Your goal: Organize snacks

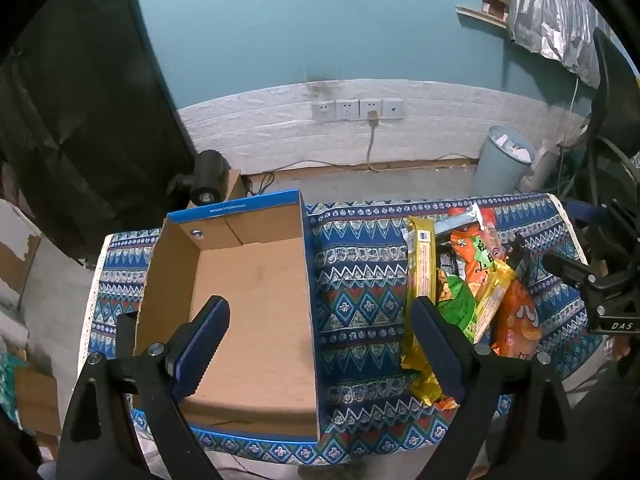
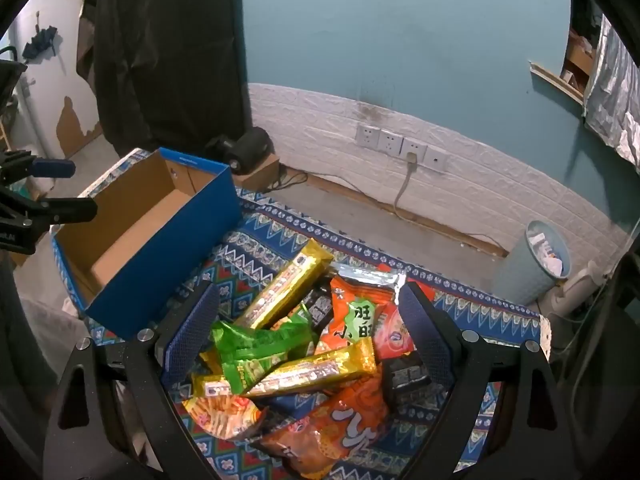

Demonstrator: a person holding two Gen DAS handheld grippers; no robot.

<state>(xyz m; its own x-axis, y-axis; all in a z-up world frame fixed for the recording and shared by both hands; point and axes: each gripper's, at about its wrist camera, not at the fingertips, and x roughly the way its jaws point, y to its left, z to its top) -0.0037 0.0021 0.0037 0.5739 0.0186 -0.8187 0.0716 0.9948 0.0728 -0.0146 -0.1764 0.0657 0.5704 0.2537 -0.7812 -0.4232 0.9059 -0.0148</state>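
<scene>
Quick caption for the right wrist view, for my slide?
Open right tool poised over a snack-packet pile on the patterned tablecloth, empty blue cardboard box alongside.

Box (image 1: 256, 280) interior free; snack pile (image 2: 304, 344) crowds the cloth (image 1: 360, 300)

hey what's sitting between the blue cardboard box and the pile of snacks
Only bare patterned tablecloth lies between the blue box and the snack pile; the left wrist view shows it best.
</scene>
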